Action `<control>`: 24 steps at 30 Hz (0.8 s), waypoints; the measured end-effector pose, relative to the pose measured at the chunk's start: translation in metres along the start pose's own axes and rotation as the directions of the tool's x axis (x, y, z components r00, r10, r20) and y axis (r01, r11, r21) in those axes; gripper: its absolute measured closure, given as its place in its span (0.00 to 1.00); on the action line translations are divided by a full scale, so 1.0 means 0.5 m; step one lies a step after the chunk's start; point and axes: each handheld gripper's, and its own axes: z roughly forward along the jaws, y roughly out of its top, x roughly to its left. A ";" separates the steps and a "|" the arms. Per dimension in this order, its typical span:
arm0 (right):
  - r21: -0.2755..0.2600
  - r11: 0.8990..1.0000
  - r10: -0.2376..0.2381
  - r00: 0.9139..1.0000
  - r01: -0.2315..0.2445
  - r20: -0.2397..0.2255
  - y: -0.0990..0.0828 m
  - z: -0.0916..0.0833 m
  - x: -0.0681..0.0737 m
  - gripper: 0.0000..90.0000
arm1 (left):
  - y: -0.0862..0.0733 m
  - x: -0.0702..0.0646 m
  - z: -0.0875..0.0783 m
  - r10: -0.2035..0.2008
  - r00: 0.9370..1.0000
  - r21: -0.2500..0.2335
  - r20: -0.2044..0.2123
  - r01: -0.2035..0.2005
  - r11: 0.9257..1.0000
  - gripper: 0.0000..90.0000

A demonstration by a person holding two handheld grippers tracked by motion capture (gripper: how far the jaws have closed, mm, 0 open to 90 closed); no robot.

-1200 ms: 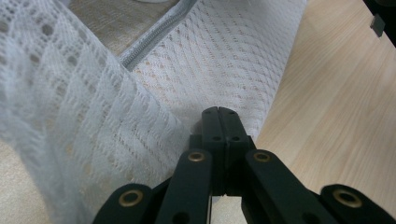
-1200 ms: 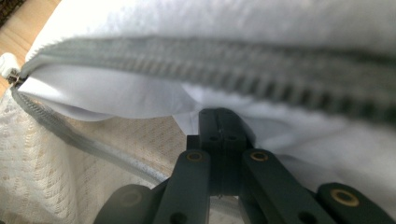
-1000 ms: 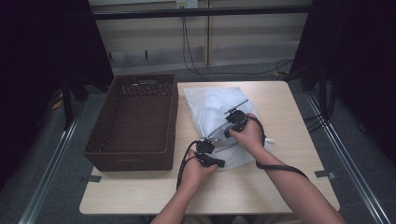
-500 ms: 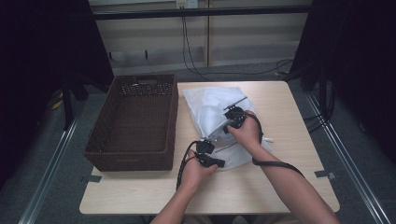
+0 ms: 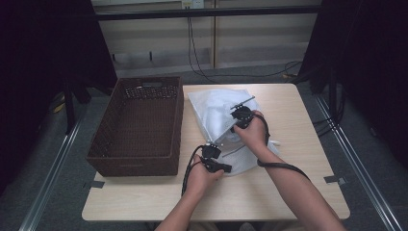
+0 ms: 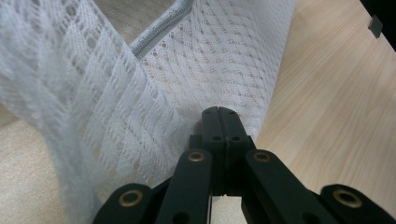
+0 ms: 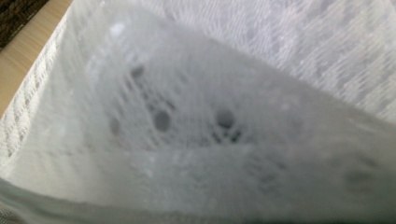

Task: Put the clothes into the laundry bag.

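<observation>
A white mesh laundry bag [image 5: 219, 115] lies on the table [image 5: 298, 192], in its middle toward the far edge, just right of a dark brown wicker basket [image 5: 139, 125] that stands along the table's left edge. The bag's near part is lifted and bunched between the two hands.

The left tongs [image 5: 217, 162] sit at the bag's near edge, toward the table's near side. In the left gripper view the left tongs [image 6: 218, 112] have their black jaws pressed flat together with the tips against the mesh, and a fold of the laundry bag [image 6: 84, 93] rises just left of them; a grey zipper [image 6: 159, 32] runs along the fold's upper edge. They appear to pinch the bag's edge.

The right tongs [image 5: 239, 117] are farther back, on top of the bag near the middle of the table. In the right gripper view the mesh fabric [image 7: 196, 121] lies blurred right over the lens, with the jaws showing only as dark smudges through it, closed and seemingly buried in the cloth.
</observation>
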 end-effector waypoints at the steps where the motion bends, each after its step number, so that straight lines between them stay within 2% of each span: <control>1: -0.003 1.000 0.000 1.000 0.000 0.001 0.000 -0.001 0.000 1.00 | 0.001 0.001 -0.001 0.012 1.000 0.007 -0.003 -0.012 1.000 1.00; 4: -0.001 1.000 0.001 1.000 -0.001 -0.005 -0.002 -0.001 0.002 1.00 | 0.004 -0.004 0.002 0.002 1.000 0.007 -0.003 -0.002 1.000 1.00; 6: 0.005 1.000 -0.012 1.000 0.012 -0.013 -0.005 -0.003 0.002 1.00 | 0.006 -0.002 0.000 0.036 0.999 0.028 -0.011 -0.036 0.999 1.00; 7: 0.004 1.000 -0.008 1.000 0.008 -0.019 -0.007 -0.006 0.004 1.00 | 0.006 -0.001 0.000 0.036 0.999 0.028 -0.010 -0.036 0.999 1.00; 11: 0.000 1.000 -0.022 0.999 0.022 -0.049 -0.015 -0.020 0.008 1.00 | 0.007 0.001 -0.002 0.005 1.000 0.027 0.002 -0.005 1.000 1.00; 13: -0.007 1.000 -0.019 0.998 0.019 -0.058 -0.018 -0.029 0.008 0.99 | 0.006 0.005 -0.006 0.012 1.000 0.033 -0.005 -0.012 0.999 1.00; 14: -0.011 1.000 -0.029 0.998 0.029 -0.063 -0.019 -0.032 0.007 0.98 | 0.005 0.010 -0.012 0.032 0.999 0.050 -0.002 -0.032 0.998 1.00; 15: -0.010 1.000 -0.016 0.997 0.016 -0.069 -0.021 -0.037 0.007 0.98 | 0.004 0.012 -0.015 0.024 1.000 0.051 -0.007 -0.023 0.998 1.00; 20: -0.009 1.000 -0.025 0.995 0.024 -0.093 -0.030 -0.059 0.005 0.94 | 0.003 0.020 -0.027 0.021 0.999 0.060 -0.030 -0.019 0.998 1.00; 21: -0.010 0.999 -0.035 0.995 0.035 -0.093 -0.033 -0.063 0.005 0.93 | 0.003 0.022 -0.029 0.028 0.999 0.066 -0.033 -0.026 0.997 1.00; 24: -0.007 0.999 -0.051 0.994 0.050 -0.099 -0.040 -0.072 0.007 0.92 | 0.002 0.025 -0.032 0.011 0.999 0.063 -0.034 -0.009 0.998 1.00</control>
